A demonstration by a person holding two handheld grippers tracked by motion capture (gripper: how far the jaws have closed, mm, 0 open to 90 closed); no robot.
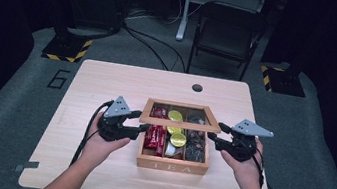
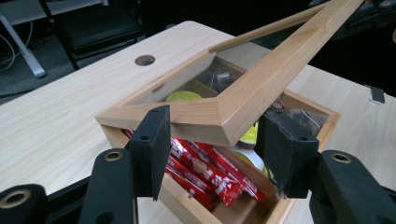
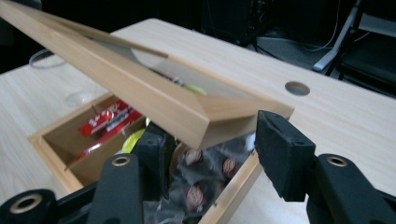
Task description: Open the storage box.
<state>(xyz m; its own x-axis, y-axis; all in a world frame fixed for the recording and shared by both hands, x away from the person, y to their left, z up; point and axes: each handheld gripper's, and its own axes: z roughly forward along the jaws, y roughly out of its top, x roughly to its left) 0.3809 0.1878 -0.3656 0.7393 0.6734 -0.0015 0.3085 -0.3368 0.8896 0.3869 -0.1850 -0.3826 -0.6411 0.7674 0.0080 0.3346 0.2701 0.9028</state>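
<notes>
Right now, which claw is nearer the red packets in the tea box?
Left. The left claw sits at the lid's left corner, beside the red packets; the right claw is across the box.

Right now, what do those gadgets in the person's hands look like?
Each hand holds black tongs: the left tongs and right tongs both have two chunky black jaws with brass-coloured rivets, and flat dark pads. A grey three-cornered plate tops each, and black cables trail back. The forearms are bare, no sleeves.

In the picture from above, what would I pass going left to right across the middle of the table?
Left hand-held gripper → red packets → yellow-lidded cups → dark wrapped packets → right hand-held gripper. The three middle items sit in the tea box.
</notes>
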